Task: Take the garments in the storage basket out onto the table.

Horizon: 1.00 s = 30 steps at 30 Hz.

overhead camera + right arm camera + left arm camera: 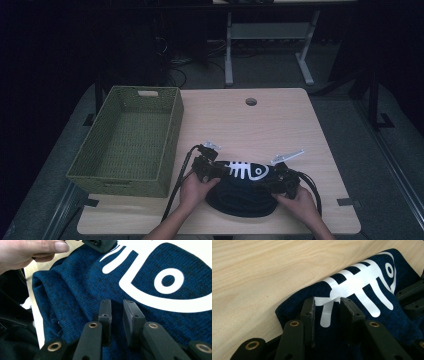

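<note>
Folded sweater [245, 187] lies at table [280, 125] near edge. Left gripper [327, 305] and right gripper [117, 307] are pressed on it, jaws slightly parted, nothing pinched, probably for flattening before the basket [130, 140].

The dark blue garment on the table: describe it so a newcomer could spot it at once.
Start at the wooden table and go to its near edge, right of the green woven basket. The garment lies bunched there between two hand-held grippers, the one dark knit with a white fish-skeleton print.
</note>
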### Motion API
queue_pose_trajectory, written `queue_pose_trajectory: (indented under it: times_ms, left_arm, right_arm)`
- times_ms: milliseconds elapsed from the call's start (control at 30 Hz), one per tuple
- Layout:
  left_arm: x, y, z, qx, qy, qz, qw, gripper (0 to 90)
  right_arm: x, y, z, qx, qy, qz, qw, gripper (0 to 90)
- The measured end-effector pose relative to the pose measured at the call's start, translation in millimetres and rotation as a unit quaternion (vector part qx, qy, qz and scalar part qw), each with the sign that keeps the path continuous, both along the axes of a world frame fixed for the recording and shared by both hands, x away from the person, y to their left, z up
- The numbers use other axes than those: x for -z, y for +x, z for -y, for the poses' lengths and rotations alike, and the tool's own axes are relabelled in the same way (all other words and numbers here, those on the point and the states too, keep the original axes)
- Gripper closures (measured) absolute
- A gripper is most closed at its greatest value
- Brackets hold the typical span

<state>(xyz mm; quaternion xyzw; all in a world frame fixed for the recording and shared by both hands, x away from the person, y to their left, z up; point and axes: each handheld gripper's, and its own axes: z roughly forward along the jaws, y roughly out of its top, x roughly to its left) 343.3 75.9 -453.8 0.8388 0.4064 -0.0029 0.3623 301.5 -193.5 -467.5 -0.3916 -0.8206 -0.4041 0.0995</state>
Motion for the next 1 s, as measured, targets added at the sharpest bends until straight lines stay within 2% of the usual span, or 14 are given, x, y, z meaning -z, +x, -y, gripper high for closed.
queue_pose_trajectory:
  times_ms: [67, 133, 200, 267, 367, 433, 533, 667, 833, 1000]
  left_arm:
    - [-1.2, -0.8, 0.3, -0.006, -0.006, 0.001, 1.0, 64.9]
    - [-6.2, -3.7, -0.8, 0.0, -0.001, 0.013, 0.9999, 62.8]
    - [-13.3, -8.7, -1.4, 0.003, -0.008, 0.028, 0.9996, 61.9]
    - [-18.7, -12.7, -1.5, 0.01, -0.012, 0.032, 0.9994, 61.6]
    - [-23.0, -19.2, 0.0, 0.019, -0.018, 0.037, 0.999, 60.9]
    - [-22.4, -22.6, 3.0, 0.028, -0.014, 0.038, 0.9988, 59.7]
    - [-17.8, -22.2, 5.6, 0.03, -0.004, 0.034, 0.999, 56.3]
    - [-10.5, -19.0, 4.4, 0.031, 0.005, 0.025, 0.9992, 56.9]
    - [-6.5, -16.7, 4.0, 0.026, 0.003, 0.023, 0.9994, 58.8]
    - [-6.6, -17.2, 2.9, 0.025, -0.002, 0.025, 0.9994, 59.0]
  right_arm:
    - [-0.8, 0.2, -0.2, -0.001, -0.001, 0.0, 1.0, 76.0]
    - [-3.6, 0.9, 0.2, -0.002, 0.003, -0.003, 1.0, 73.5]
    - [-10.4, 2.1, 0.2, 0.001, 0.01, 0.01, 0.9999, 72.1]
    - [-20.5, 6.7, -1.4, 0.007, 0.022, 0.025, 0.9994, 71.8]
    - [-31.9, 16.6, -6.0, 0.017, 0.025, 0.038, 0.9988, 70.7]
    - [-35.4, 24.7, -10.4, 0.026, 0.024, 0.038, 0.9987, 70.0]
    - [-34.2, 38.7, -18.0, 0.036, 0.023, 0.033, 0.9986, 69.8]
    - [-26.5, 50.6, -29.3, 0.039, 0.009, 0.026, 0.9989, 69.9]
    - [-17.7, 54.6, -33.2, 0.041, -0.013, 0.015, 0.999, 72.6]
    - [-17.3, 53.4, -35.3, 0.04, -0.021, 0.022, 0.9988, 71.0]
